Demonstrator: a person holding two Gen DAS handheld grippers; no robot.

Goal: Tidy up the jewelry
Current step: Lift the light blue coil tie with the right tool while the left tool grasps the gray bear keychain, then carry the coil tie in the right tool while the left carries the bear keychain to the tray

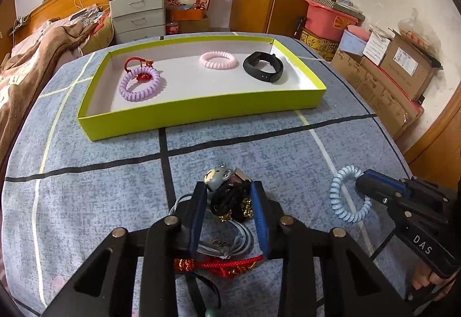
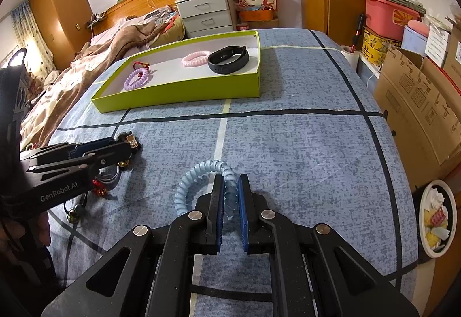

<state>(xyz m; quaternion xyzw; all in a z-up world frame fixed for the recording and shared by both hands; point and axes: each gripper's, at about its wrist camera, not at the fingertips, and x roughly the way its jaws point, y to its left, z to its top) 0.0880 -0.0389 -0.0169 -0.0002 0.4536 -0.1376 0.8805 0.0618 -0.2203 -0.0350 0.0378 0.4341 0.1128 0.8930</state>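
Observation:
A lime-green tray (image 1: 198, 112) (image 2: 178, 95) lies on the blue bedspread and holds a purple coil bracelet (image 1: 141, 83) over a red cord bracelet (image 1: 135, 62), a pink coil bracelet (image 1: 219, 60) and a black fitness band (image 1: 263, 66). My left gripper (image 1: 230, 196) has its jaws around a black corded bracelet with a grey animal charm (image 1: 227, 196), on top of a pile with a grey cord and a red knotted cord (image 1: 227, 263). My right gripper (image 2: 230, 187) is shut on a light-blue coil bracelet (image 2: 196, 173), also seen in the left wrist view (image 1: 343, 196).
Cardboard boxes (image 2: 420, 104) and a pink tub (image 1: 328, 19) stand along the right of the bed. A brown blanket (image 1: 31, 58) lies at the left. A grey drawer unit (image 1: 138, 14) stands behind. A bowl of scraps (image 2: 436, 219) sits on the floor.

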